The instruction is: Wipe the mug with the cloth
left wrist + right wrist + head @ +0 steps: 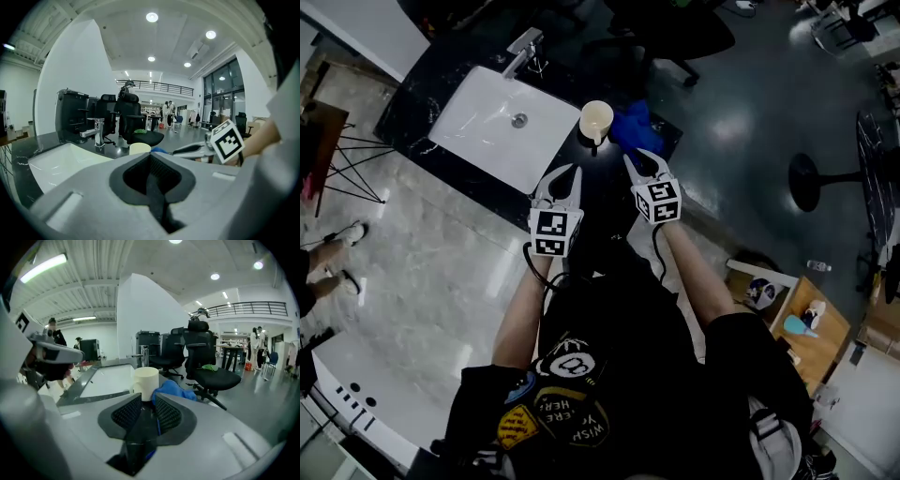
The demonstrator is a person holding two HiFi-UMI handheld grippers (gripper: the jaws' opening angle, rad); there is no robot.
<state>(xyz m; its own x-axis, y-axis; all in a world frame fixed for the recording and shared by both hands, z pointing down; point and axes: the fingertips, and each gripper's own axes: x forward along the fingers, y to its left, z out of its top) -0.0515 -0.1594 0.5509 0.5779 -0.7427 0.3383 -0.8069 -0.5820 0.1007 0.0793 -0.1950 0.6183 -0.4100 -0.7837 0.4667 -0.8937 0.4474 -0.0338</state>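
A cream mug [596, 120] stands on the black counter [427, 89], just right of the white sink [478, 117]. A crumpled blue cloth [633, 129] lies against the mug's right side. My left gripper [566, 174] hovers near the counter's front edge, short of the mug, its jaws shut with nothing in them. My right gripper [639, 159] hangs just in front of the cloth; its pads stand a little apart and hold nothing. In the right gripper view the mug [146, 380] and the cloth [177, 390] sit straight ahead of the gripper [147, 411]. The left gripper view shows the mug [139, 148] beyond its jaws.
A chrome faucet [523, 49] stands behind the sink. Office chairs [206, 357] and a round stool base [811, 178] are on the dark floor beyond the counter. A wooden shelf [806, 328] with small items is at my right. Another person's feet [342, 248] show at far left.
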